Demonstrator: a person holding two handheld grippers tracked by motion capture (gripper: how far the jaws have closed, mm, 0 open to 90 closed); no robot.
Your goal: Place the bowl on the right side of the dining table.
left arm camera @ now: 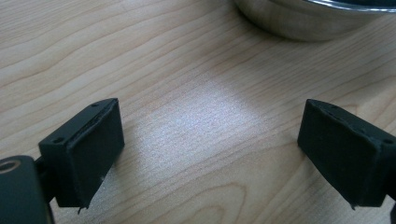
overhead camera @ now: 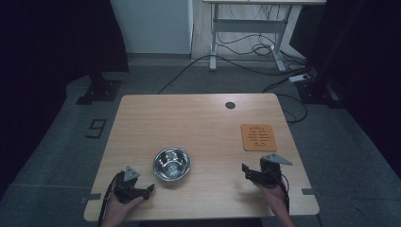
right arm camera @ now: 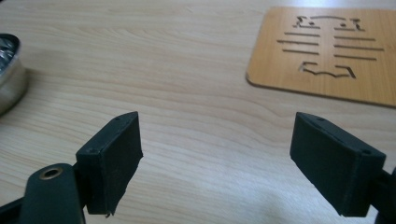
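Note:
A shiny steel bowl (overhead camera: 171, 164) sits on the wooden table (overhead camera: 198, 123), toward the near left. My left gripper (overhead camera: 147, 190) rests low at the near left corner, open and empty, with the bowl (left arm camera: 308, 18) just ahead of its jaws. An orange wooden coaster (overhead camera: 258, 137) with cut slots lies at the right side. My right gripper (overhead camera: 247, 173) is held near the front right, open with nothing between its jaws. In the right gripper view the coaster (right arm camera: 327, 51) lies ahead to the right and the bowl (right arm camera: 9, 74) at the left edge.
A round black cable hole (overhead camera: 230, 105) sits near the table's far edge. Beyond the table stand a desk frame (overhead camera: 248, 33) with cables on the grey floor and a dark stand base (overhead camera: 99, 90) at the left.

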